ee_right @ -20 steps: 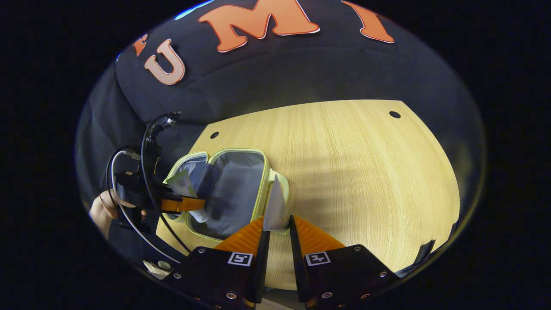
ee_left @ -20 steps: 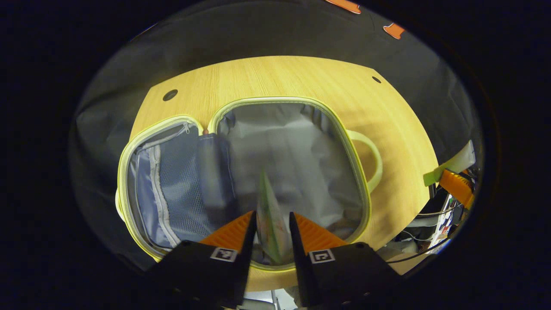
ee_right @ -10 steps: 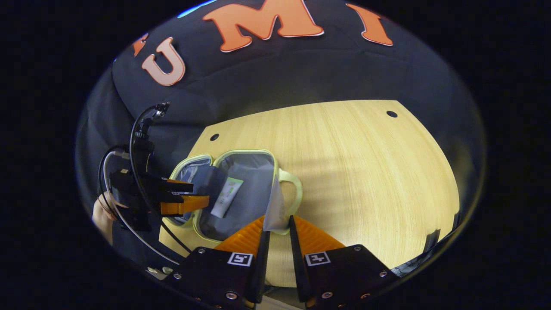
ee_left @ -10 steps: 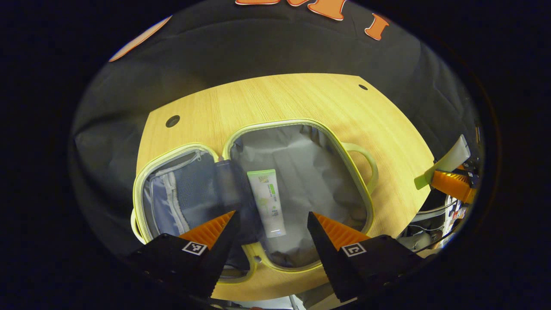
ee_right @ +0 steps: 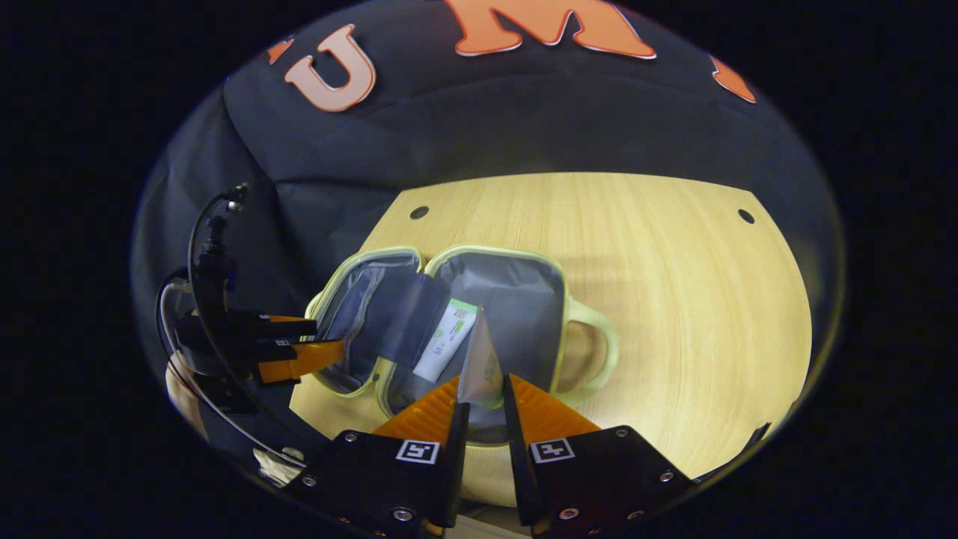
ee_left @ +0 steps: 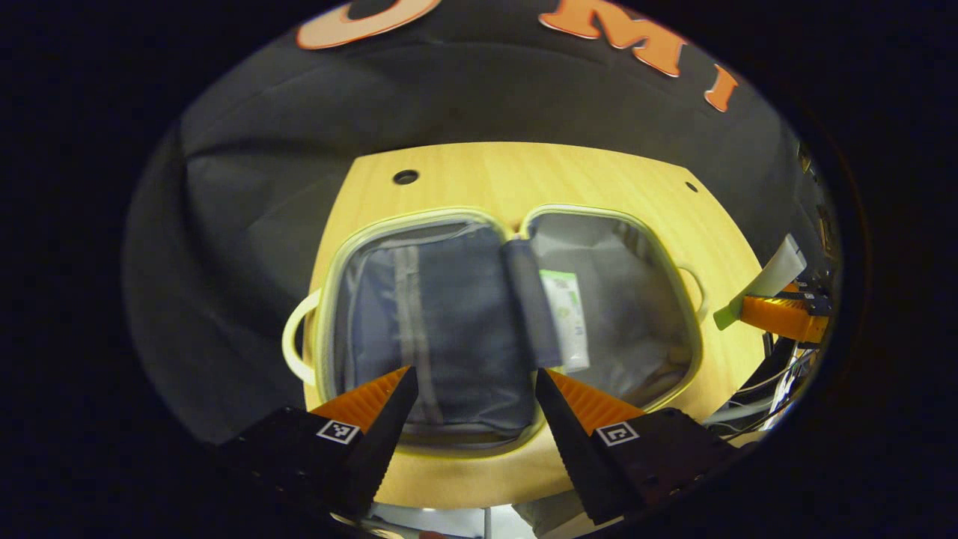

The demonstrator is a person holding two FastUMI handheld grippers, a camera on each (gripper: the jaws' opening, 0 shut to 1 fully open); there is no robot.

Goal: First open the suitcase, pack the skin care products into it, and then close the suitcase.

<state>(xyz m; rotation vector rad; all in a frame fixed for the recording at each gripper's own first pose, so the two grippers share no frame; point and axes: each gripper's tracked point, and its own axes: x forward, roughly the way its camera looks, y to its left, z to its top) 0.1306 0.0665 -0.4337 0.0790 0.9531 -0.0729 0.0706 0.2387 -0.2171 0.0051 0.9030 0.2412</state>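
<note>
The pale green suitcase (ee_left: 449,213) lies open on the wooden table (ee_left: 524,168), its dark blue half at left and its grey-lined half at right. A white and green tube (ee_left: 565,318) lies in the grey half, by the hinge. My left gripper (ee_left: 471,389) hovers open above the near rim, holding nothing. In the right gripper view, my right gripper (ee_right: 485,389) is shut on a second white tube (ee_right: 479,359), which stands upright over the near edge of the suitcase (ee_right: 494,251). The packed tube (ee_right: 447,340) lies just left of it. The left gripper (ee_right: 325,337) stands open at the case's left side.
The right gripper (ee_left: 752,308) and its tube (ee_left: 767,277) reach in from the table's right edge. Bare table (ee_right: 673,299) spreads right of the case's handle (ee_right: 602,352). A hand (ee_right: 179,382) and cables sit behind the left gripper. Cables hang beyond the table's right edge (ee_left: 771,382).
My left gripper opened and dropped its tube into the grey half, then drew back and swung left. My right gripper carried its tube leftward over the suitcase.
</note>
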